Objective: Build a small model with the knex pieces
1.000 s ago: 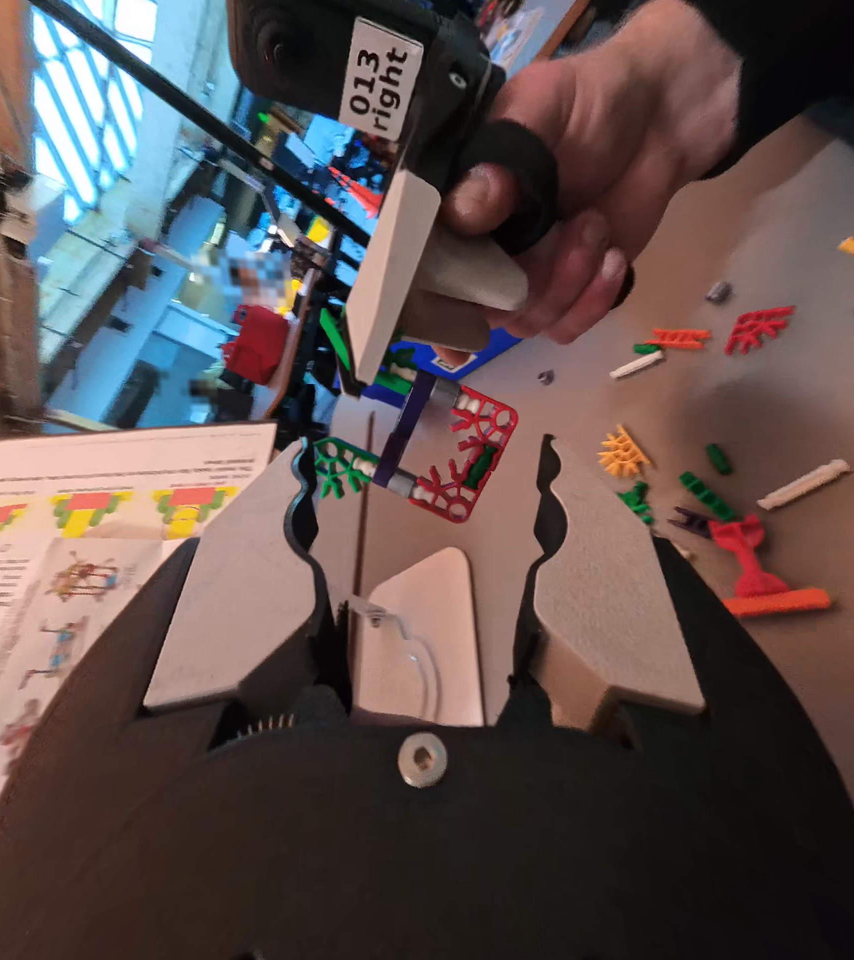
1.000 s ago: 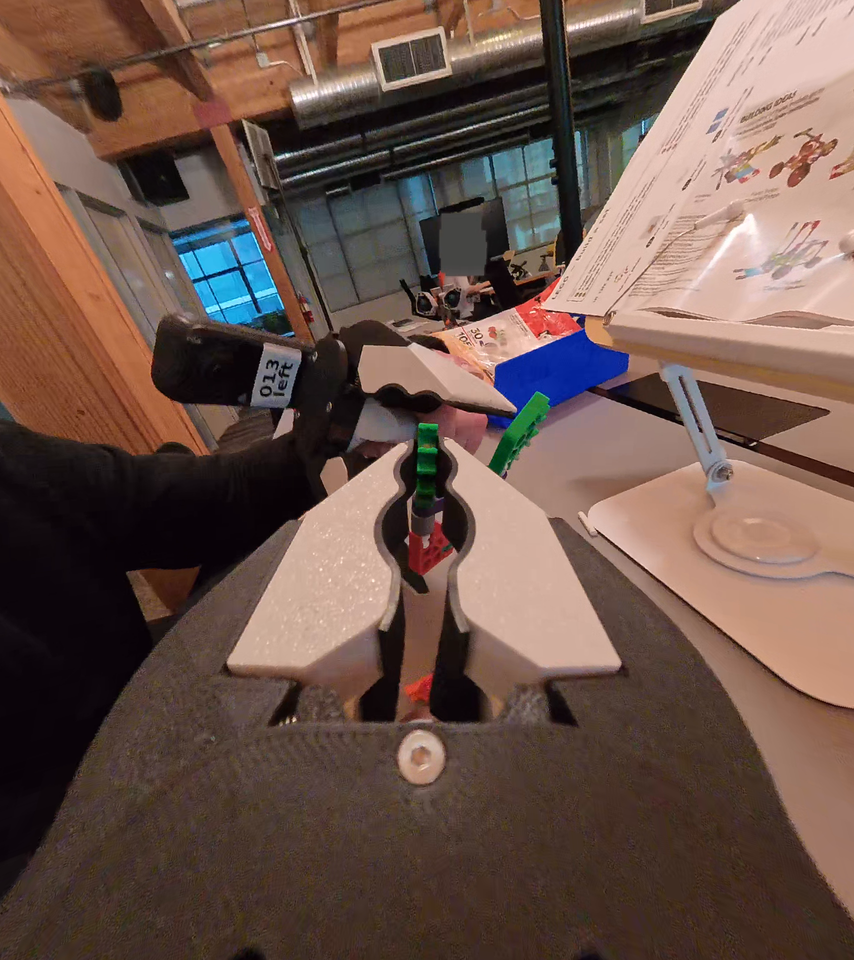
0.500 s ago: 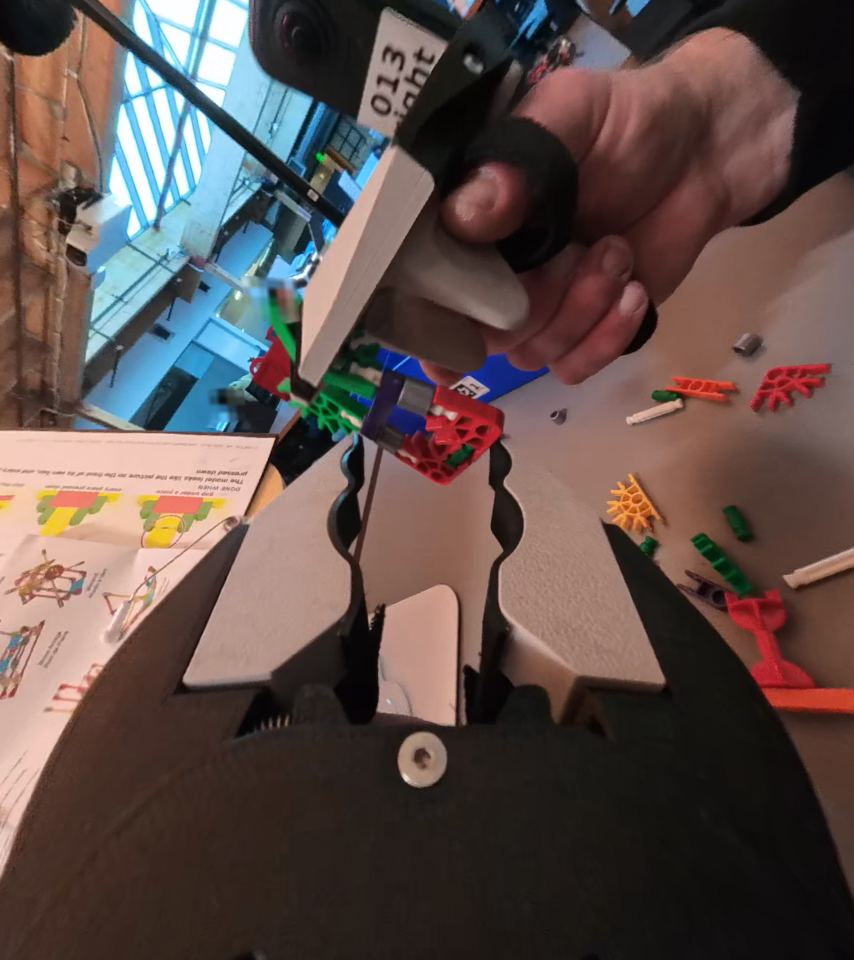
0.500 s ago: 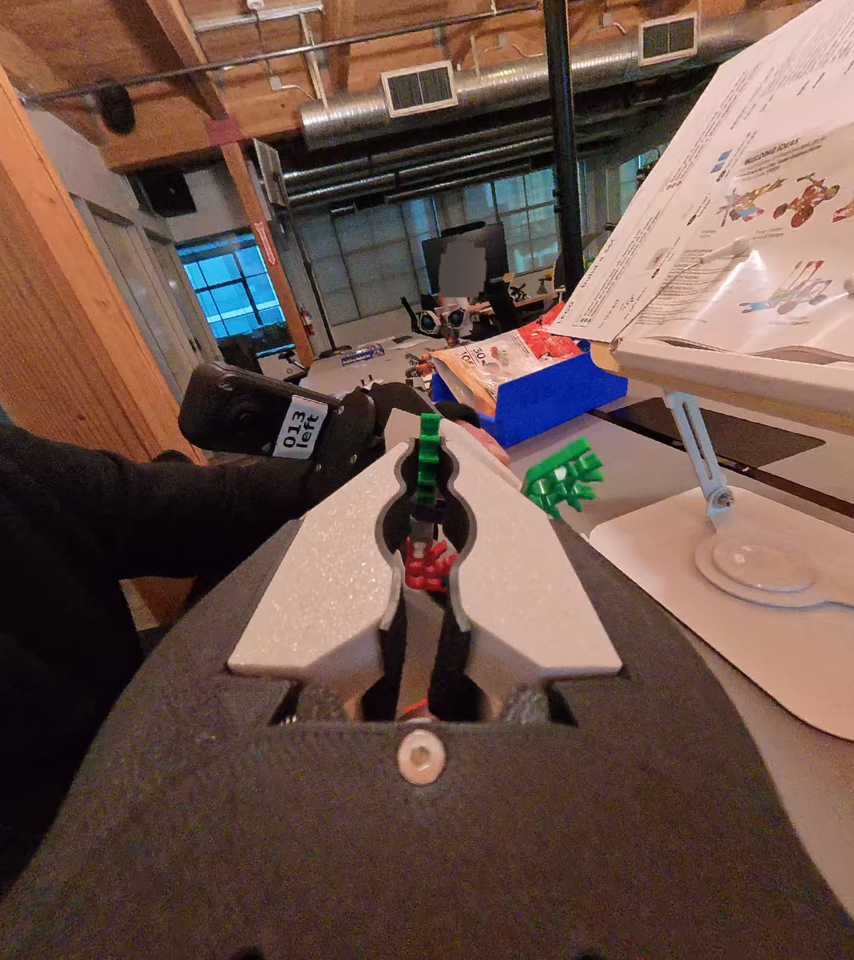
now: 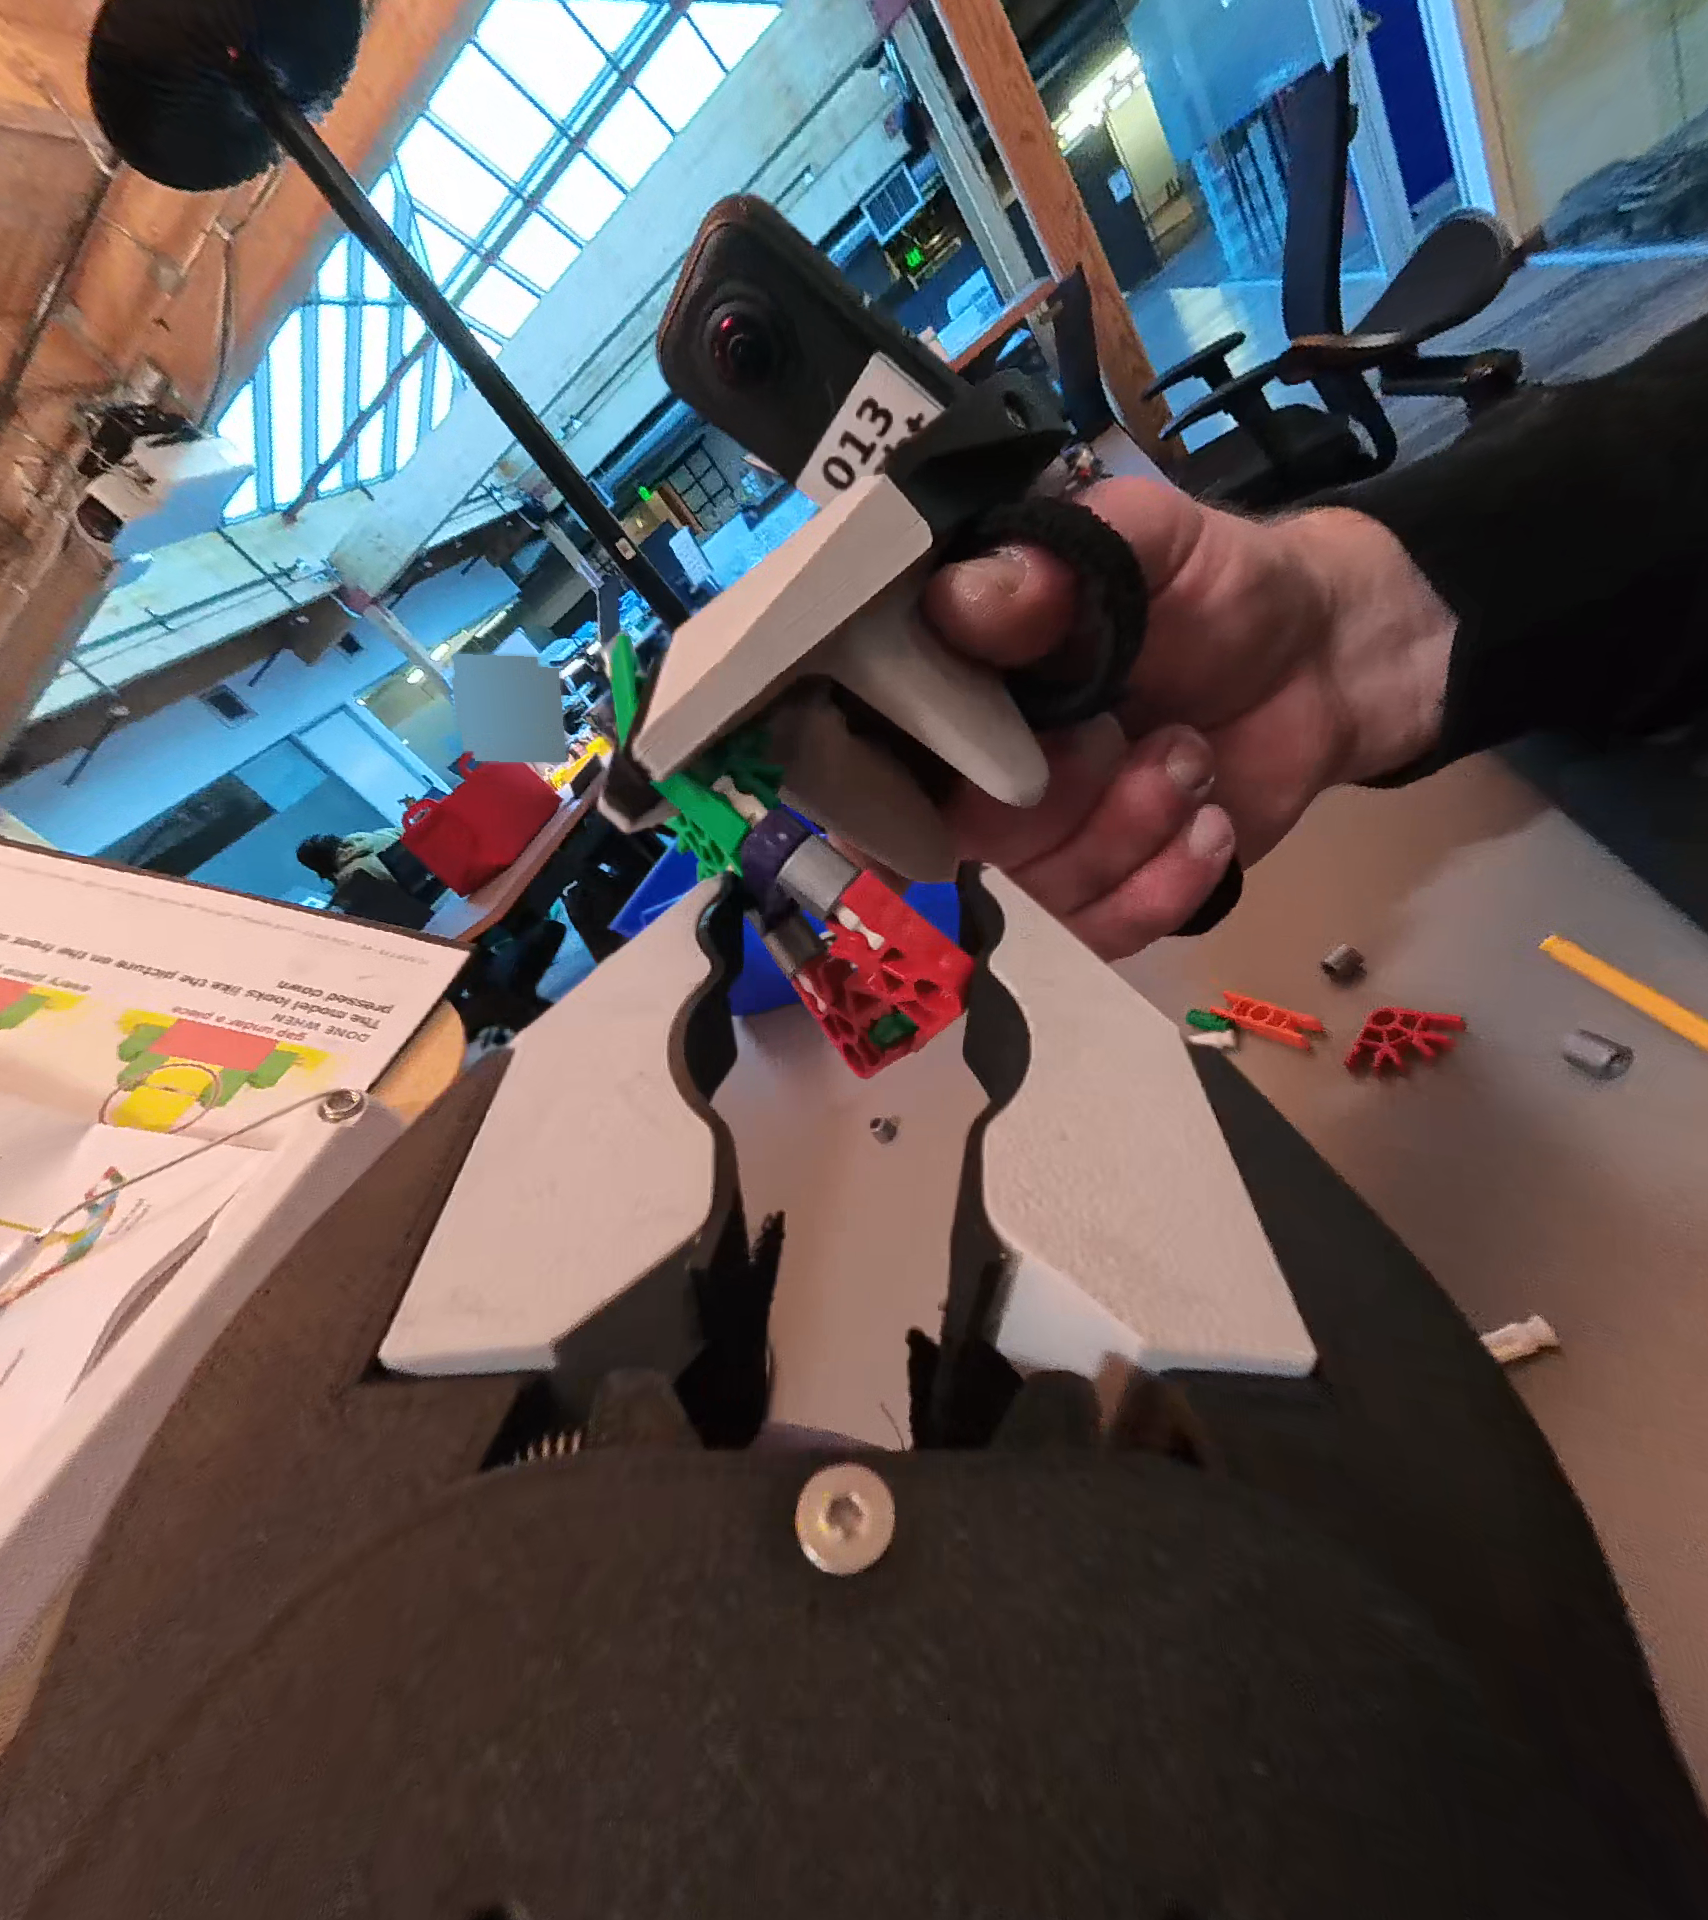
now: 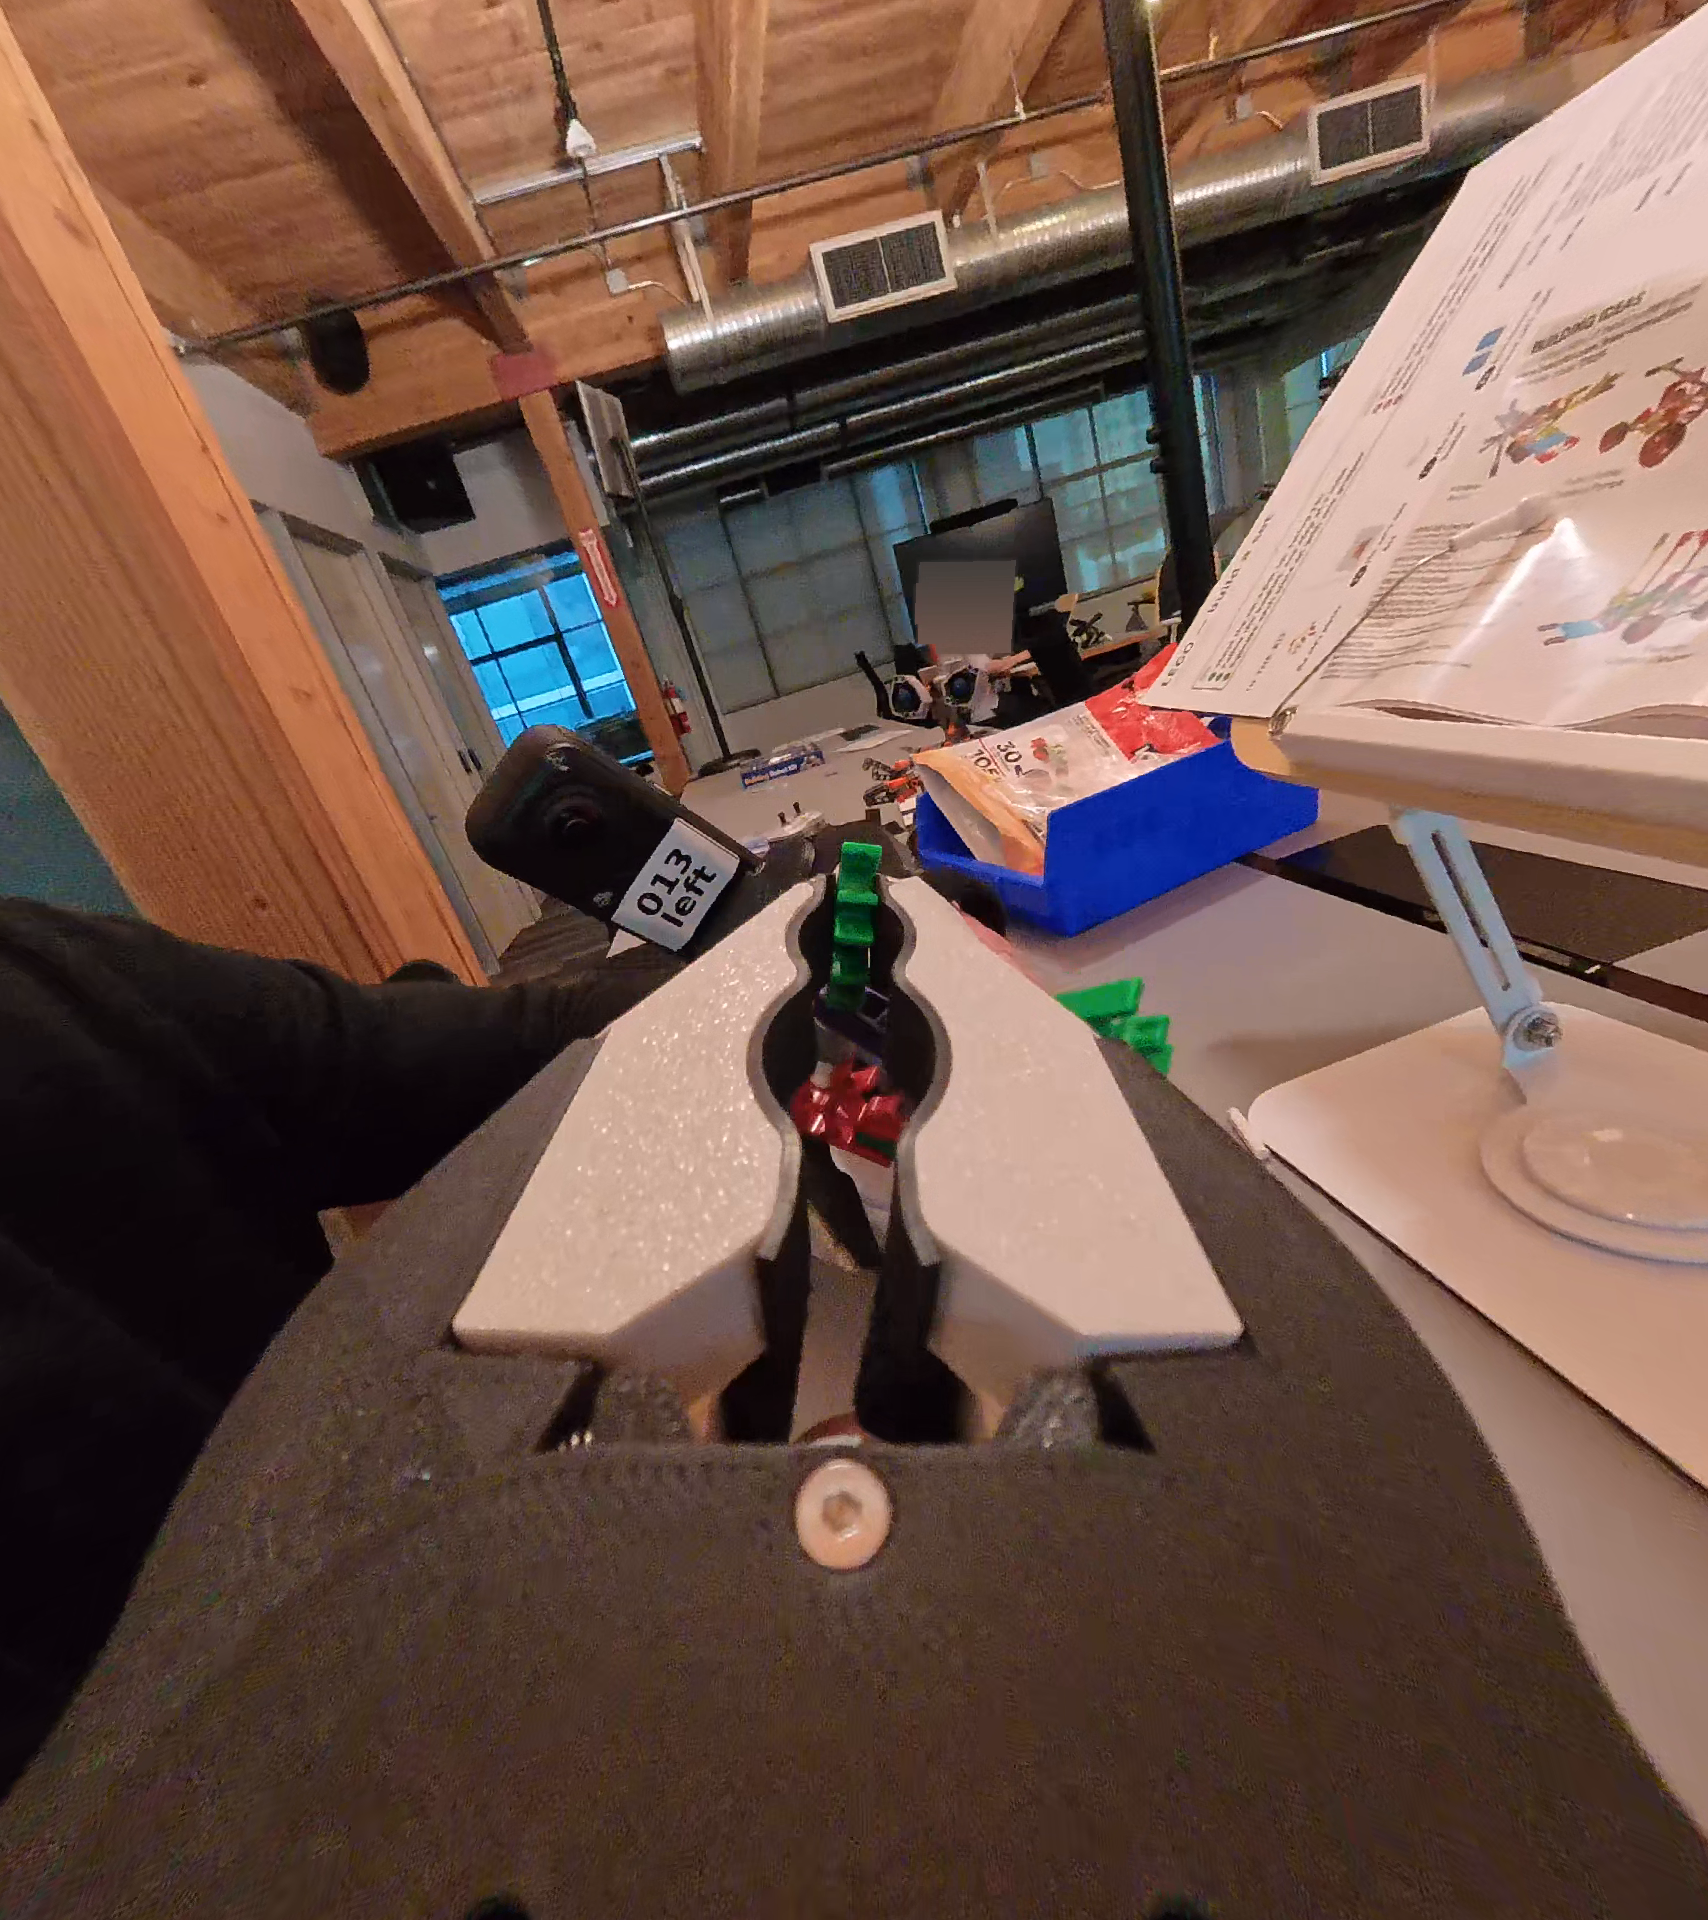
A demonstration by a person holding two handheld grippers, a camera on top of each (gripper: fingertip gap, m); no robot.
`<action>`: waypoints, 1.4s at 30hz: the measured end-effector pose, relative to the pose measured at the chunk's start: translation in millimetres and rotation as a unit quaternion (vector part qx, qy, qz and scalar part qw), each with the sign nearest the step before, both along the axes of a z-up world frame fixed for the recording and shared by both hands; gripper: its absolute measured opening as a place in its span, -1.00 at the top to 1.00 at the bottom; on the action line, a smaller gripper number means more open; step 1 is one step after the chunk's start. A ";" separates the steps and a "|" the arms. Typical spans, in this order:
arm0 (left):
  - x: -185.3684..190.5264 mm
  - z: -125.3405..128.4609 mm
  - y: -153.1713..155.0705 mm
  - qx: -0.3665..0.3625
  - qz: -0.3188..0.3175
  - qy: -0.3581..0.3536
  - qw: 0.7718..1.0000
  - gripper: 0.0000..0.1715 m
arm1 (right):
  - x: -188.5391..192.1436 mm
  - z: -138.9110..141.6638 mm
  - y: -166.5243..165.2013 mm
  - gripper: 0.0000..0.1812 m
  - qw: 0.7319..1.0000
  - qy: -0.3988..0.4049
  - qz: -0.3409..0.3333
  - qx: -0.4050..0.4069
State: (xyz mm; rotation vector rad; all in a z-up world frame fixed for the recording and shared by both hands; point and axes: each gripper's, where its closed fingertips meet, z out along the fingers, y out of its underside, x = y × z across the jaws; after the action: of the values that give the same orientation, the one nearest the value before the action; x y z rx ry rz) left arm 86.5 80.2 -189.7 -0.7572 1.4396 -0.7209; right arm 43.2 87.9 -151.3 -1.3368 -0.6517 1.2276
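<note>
My right gripper (image 6: 855, 904) is shut on a small toy assembly (image 6: 850, 1112) of green, purple, grey and red plastic connectors, held in the air. It also shows in the left wrist view (image 5: 715, 800), in a person's hand. The assembly's red end (image 5: 881, 997) hangs between the tips of my left gripper (image 5: 842, 904). The left jaws stand partly closed on either side of it. The right finger (image 5: 1089, 1143) is at the red edge, and a narrow gap shows on the left side. In the right wrist view the left gripper's camera housing (image 6: 580, 821) shows, but its fingers are hidden.
An instruction booklet lies on a white tilted stand (image 5: 50, 1143) (image 6: 1556, 468), whose base (image 6: 1660, 1351) rests on the grey table. A blue bin (image 6: 1141, 842) holds a bag. Loose pieces lie at the right: a red connector (image 5: 1395, 1039), a yellow rod (image 5: 1681, 1029) and a grey spacer (image 5: 1598, 1055).
The right gripper has brought the assembly nearer, and its red end now sits between the left jaws. The left jaws have narrowed from wide open.
</note>
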 end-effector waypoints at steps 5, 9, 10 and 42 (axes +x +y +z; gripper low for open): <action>4.2 -4.9 7.2 -0.018 0.024 0.016 0.999 0.61 | 7.3 -4.8 12.1 0.96 0.997 -0.036 -0.062 0.013; 6.7 -15.2 16.6 -0.041 0.046 0.051 0.997 0.85 | 15.4 -10.5 22.9 0.95 0.984 -0.099 -0.137 0.049; 8.2 -17.5 21.1 -0.044 0.059 0.060 0.995 0.86 | 15.7 -11.4 23.5 0.97 0.983 -0.106 -0.143 0.050; -6.3 -66.1 36.8 -0.287 0.013 0.228 0.930 0.96 | 6.3 -32.2 39.2 0.96 0.893 -0.311 -0.259 0.198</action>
State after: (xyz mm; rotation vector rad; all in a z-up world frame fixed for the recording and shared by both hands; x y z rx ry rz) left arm 80.1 117.1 -255.8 -1.4705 1.6407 -1.0085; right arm 49.5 127.1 -183.5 -1.4194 -0.8602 0.1956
